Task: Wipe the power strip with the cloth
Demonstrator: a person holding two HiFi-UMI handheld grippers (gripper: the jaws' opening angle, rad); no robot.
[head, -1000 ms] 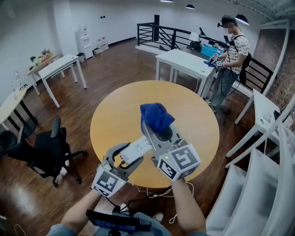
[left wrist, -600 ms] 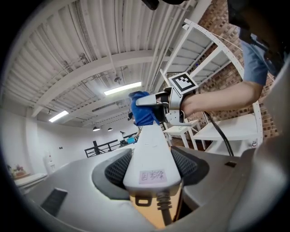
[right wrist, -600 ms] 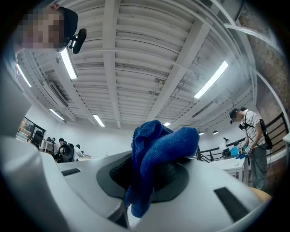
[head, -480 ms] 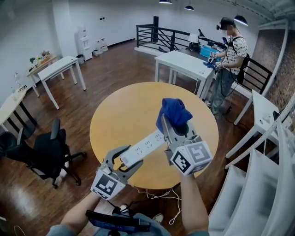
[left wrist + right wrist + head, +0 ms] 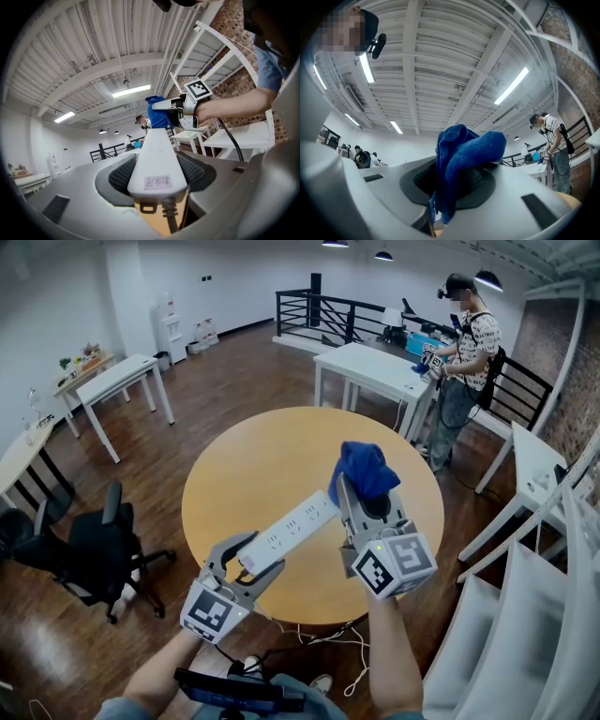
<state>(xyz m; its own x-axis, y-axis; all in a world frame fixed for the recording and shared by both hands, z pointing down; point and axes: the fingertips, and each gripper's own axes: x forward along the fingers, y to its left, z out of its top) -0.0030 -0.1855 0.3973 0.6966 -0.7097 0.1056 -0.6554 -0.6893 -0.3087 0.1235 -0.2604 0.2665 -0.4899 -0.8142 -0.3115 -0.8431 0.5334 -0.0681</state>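
Note:
A white power strip (image 5: 289, 532) is held up over the round wooden table (image 5: 253, 465), slanting up to the right. My left gripper (image 5: 246, 570) is shut on its cord end; in the left gripper view the power strip (image 5: 157, 157) runs away between the jaws. My right gripper (image 5: 367, 491) is shut on a bunched blue cloth (image 5: 367, 470), which sits just beyond the strip's far end. In the right gripper view the blue cloth (image 5: 464, 161) fills the jaws. In the left gripper view the cloth (image 5: 158, 112) shows past the strip's tip.
A white cord (image 5: 309, 632) hangs below the table's near edge. A black office chair (image 5: 98, 549) stands to the left. White tables (image 5: 380, 367) and a person (image 5: 464, 362) are behind; white shelving (image 5: 544, 587) is at the right.
My right gripper with the cloth slid along the strip from its near part up to its far end. The strip's far end rose and swung right. The left gripper barely shifted.

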